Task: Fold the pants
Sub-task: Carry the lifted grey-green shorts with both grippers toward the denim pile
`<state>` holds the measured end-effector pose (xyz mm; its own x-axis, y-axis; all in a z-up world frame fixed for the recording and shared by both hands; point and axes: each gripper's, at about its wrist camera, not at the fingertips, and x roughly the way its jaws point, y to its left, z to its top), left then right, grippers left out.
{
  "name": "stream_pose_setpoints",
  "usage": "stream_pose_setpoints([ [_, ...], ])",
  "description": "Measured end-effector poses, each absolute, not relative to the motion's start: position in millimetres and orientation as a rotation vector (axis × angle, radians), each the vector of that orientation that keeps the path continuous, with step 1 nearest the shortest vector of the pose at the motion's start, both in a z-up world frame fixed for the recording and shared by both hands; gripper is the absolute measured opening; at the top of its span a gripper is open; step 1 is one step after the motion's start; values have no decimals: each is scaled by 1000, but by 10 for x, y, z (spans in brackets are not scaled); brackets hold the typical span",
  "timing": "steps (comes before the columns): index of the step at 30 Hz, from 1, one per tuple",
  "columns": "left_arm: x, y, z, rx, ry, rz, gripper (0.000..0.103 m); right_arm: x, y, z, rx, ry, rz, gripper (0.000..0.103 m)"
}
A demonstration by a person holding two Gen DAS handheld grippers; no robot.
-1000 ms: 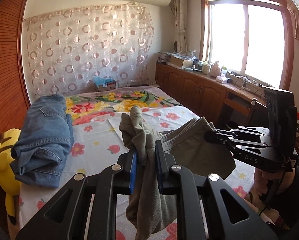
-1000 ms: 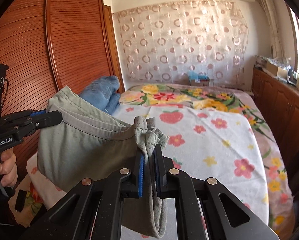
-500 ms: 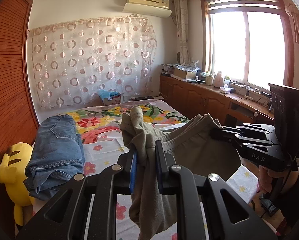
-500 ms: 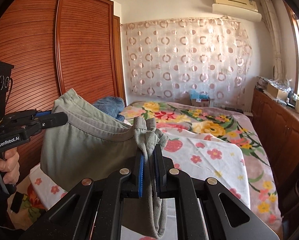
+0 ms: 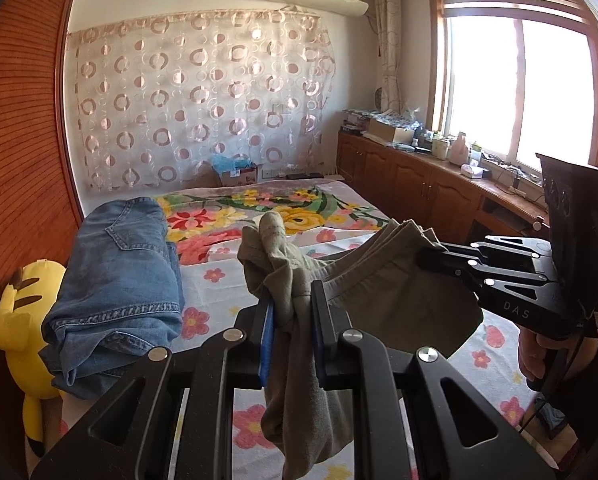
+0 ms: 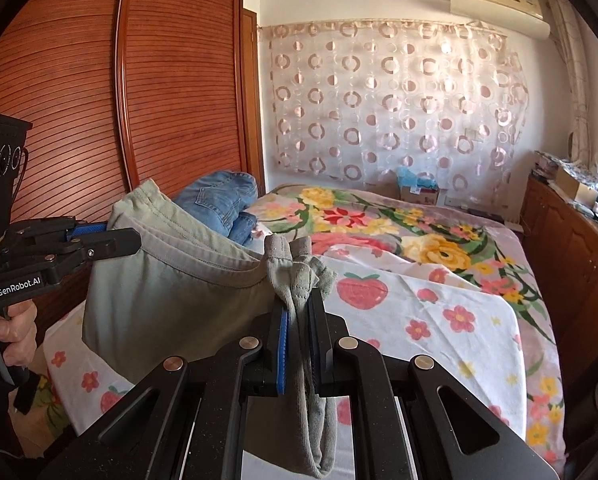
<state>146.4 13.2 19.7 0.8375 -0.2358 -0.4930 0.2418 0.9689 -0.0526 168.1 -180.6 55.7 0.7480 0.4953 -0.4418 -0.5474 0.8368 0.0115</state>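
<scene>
While both sets of fingers stay clamped on bunched cloth, the pants (image 5: 383, 300) hang in the air between them, above the bed (image 5: 227, 280). Left gripper (image 5: 291, 320) pinches one end, right gripper (image 6: 299, 320) the other, with the cloth sagging between. Compared with a second ago the pants hang higher above the sheet, and the grip is unchanged. Folded jeans (image 5: 119, 280) lie at the bed's left edge, beside a yellow plush (image 5: 15, 316).

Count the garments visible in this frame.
2. Grey-green cotton pants hang between the left gripper and right gripper, above the floral bedsheet. Folded blue denim jeans lie on the bed's left side. Others may be hidden.
</scene>
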Motion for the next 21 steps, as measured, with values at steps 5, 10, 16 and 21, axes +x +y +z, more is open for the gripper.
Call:
stream_pose_setpoints([
  [5, 1641, 317, 166, -9, 521, -210, 18, 2085, -1658, 627, -146, 449, 601, 9],
  [10, 1805, 489, 187, -16, 516, -172, 18, 2468, -1483, 698, -176, 428, 638, 9],
  [16, 2065, 719, 241, -15, 510, -136, 18, 2887, -1288, 688, -198, 421, 668, 9],
  [21, 2201, 939, 309, -38, 485, -106, 18, 3197, -1180, 710, -190, 411, 692, 9],
])
